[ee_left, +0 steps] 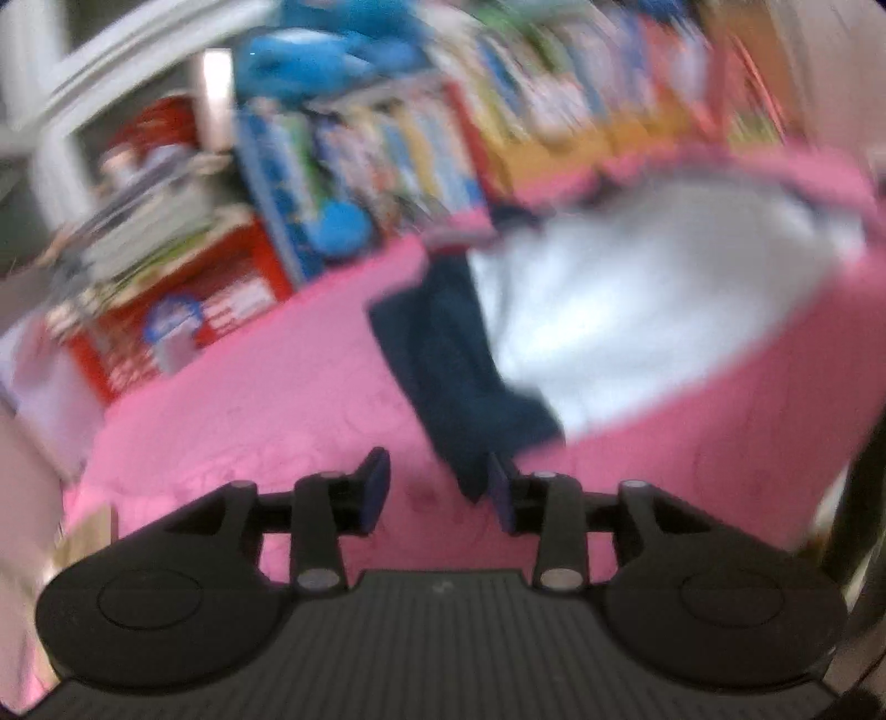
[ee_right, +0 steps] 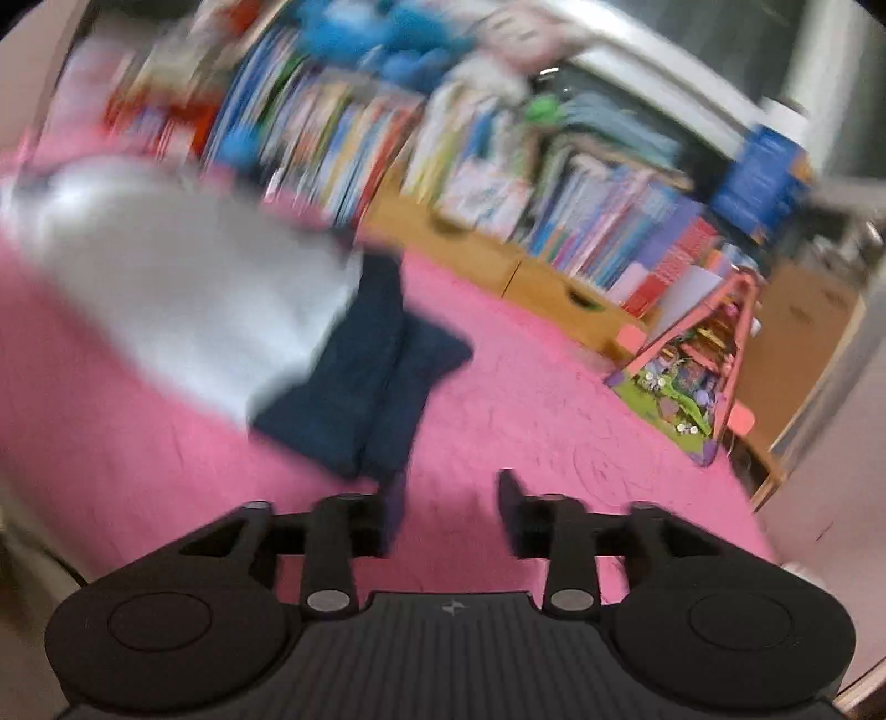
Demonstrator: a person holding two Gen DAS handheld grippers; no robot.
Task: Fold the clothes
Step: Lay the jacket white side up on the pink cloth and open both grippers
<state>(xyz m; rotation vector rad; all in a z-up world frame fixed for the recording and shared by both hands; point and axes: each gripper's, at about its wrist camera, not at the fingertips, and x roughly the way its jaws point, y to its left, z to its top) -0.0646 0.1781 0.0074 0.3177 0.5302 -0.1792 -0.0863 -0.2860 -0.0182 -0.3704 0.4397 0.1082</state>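
A white garment with a dark navy sleeve lies on a pink bedspread. In the left wrist view the white body [ee_left: 637,310] is at centre right and the navy sleeve [ee_left: 459,365] runs down toward my left gripper [ee_left: 437,493], which is open and empty, its right finger close to the sleeve end. In the right wrist view the white body [ee_right: 183,288] is at left and the navy sleeve [ee_right: 371,376] lies folded beside it. My right gripper [ee_right: 451,509] is open and empty, its left finger by the sleeve's near end. Both views are motion-blurred.
The pink bedspread [ee_left: 266,387] fills the foreground in both views [ee_right: 554,421]. Shelves of colourful books [ee_right: 498,183] and blue plush toys [ee_left: 321,50] line the far side. A red box [ee_left: 183,310] stands at left. A pink toy house [ee_right: 698,376] sits at right.
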